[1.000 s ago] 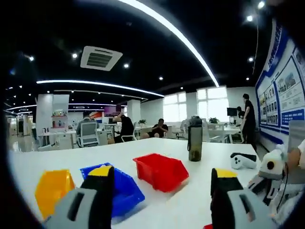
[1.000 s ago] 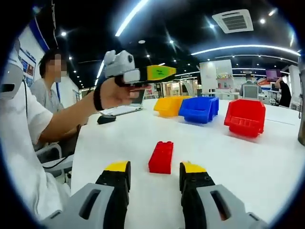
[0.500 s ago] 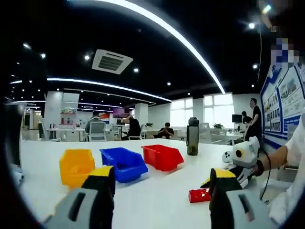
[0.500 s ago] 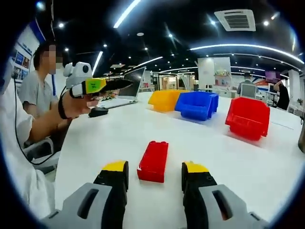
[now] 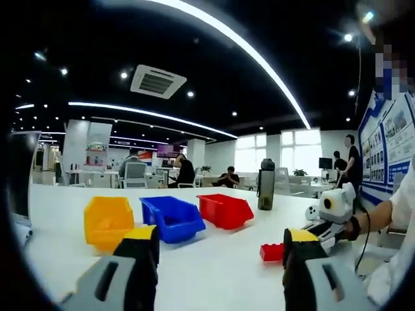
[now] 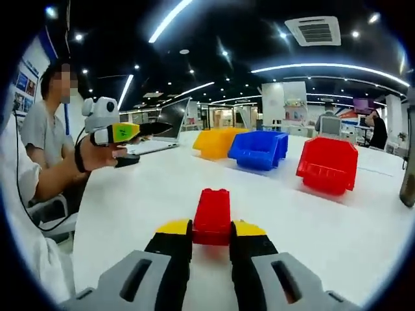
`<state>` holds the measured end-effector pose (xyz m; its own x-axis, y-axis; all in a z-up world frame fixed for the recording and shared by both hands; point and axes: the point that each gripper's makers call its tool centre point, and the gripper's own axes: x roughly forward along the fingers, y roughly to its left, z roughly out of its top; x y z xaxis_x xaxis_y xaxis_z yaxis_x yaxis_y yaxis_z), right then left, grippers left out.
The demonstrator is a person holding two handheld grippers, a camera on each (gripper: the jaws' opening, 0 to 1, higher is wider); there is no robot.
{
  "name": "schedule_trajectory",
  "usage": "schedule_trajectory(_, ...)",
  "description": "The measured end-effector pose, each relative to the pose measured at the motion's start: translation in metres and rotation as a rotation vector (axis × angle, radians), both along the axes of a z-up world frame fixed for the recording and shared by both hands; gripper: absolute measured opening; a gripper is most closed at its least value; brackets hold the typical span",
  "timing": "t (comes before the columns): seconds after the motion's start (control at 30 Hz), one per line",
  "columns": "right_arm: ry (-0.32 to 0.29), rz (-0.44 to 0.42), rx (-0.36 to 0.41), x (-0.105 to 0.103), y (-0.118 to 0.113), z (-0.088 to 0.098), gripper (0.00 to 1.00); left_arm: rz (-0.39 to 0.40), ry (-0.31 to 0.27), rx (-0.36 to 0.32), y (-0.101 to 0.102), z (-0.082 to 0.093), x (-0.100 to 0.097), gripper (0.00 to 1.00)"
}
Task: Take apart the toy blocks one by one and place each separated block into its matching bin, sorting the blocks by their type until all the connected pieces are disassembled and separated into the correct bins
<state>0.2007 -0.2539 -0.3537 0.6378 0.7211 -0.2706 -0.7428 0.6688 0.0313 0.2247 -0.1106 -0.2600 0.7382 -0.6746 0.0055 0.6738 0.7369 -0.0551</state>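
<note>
Red block [image 6: 212, 216] near end hidden between right gripper [image 6: 211, 231] fingers

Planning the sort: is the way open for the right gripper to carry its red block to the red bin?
Probably yes. The right gripper has its jaws against the sides of the red block, and only bare table lies between it and the red bin. The left gripper hangs well off to the side.

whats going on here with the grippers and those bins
A person holds a gripper in each hand at a white table. The right gripper has its jaws closed on a red toy block lying on the table. The left gripper is open and empty. Yellow, blue and red bins wait beyond.
</note>
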Motion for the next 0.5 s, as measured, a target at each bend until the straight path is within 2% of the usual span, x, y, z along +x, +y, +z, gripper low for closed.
schedule_trajectory(0.23, 0.000, -0.050, 0.029, 0.007, -0.028, 0.021, 0.24, -0.016, 0.013, 0.002, -0.002, -0.006, -0.004, 0.78)
schedule_trajectory(0.33, -0.004, -0.085, 0.041, 0.018, -0.043, 0.032, 0.24, -0.021, 0.015, 0.009, -0.004, -0.008, -0.005, 0.78)
schedule_trajectory(0.43, -0.034, -0.133, 0.051, 0.039, -0.064, 0.057, 0.24, -0.027, 0.017, 0.008, -0.006, -0.008, -0.007, 0.78)
schedule_trajectory(0.5, -0.052, -0.146, 0.049, 0.048, -0.071, 0.066, 0.24, -0.028, 0.018, 0.010, -0.006, -0.009, -0.008, 0.78)
